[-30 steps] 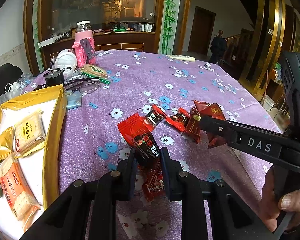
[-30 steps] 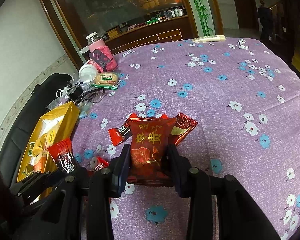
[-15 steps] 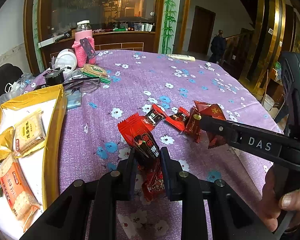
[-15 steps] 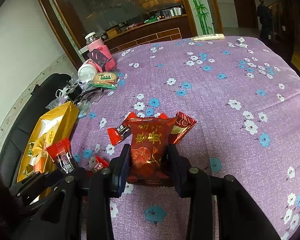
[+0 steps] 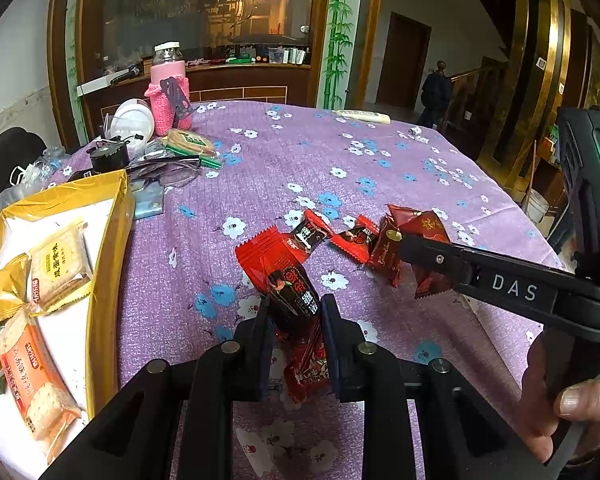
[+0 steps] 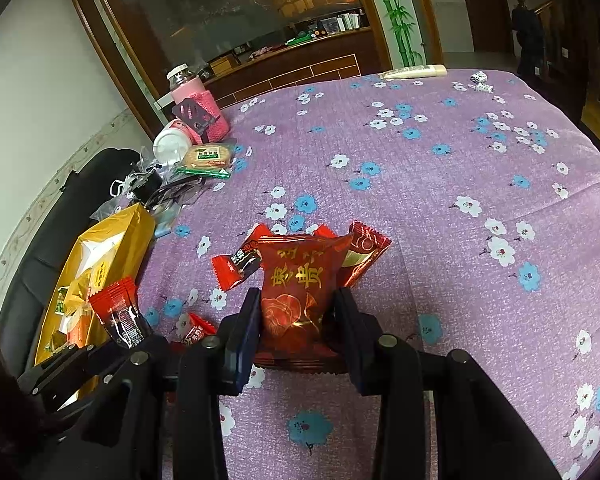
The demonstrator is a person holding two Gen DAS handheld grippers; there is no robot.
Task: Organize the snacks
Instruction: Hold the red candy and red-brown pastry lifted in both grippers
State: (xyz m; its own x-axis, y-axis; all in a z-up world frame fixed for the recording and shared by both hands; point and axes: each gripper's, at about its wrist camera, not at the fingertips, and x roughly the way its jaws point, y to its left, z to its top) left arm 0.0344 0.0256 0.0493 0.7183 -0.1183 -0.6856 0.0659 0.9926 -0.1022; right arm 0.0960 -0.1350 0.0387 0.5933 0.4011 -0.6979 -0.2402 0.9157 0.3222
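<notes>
My left gripper point(image 5: 294, 314) is shut on a red and black snack bar wrapper point(image 5: 284, 280), held above the purple cloth; it also shows in the right wrist view point(image 6: 118, 314). My right gripper point(image 6: 296, 312) is shut on a dark red snack packet with gold characters point(image 6: 300, 280), seen from the side in the left wrist view point(image 5: 420, 228). Small red candies point(image 5: 312, 232) point(image 5: 358, 236) lie on the cloth between them. A yellow box point(image 5: 108, 248) at the left holds several cracker packs point(image 5: 58, 264).
A pink knitted bottle point(image 5: 168, 92), a white lid point(image 5: 132, 124), a cracker pack point(image 5: 190, 142) and clutter sit at the far left of the floral purple tablecloth point(image 5: 300, 160). A black chair point(image 6: 60, 216) stands beyond the box. A hand point(image 5: 572, 404) grips the right handle.
Both grippers keep hold of their snacks. The views have shifted only slightly; nothing else has moved.
</notes>
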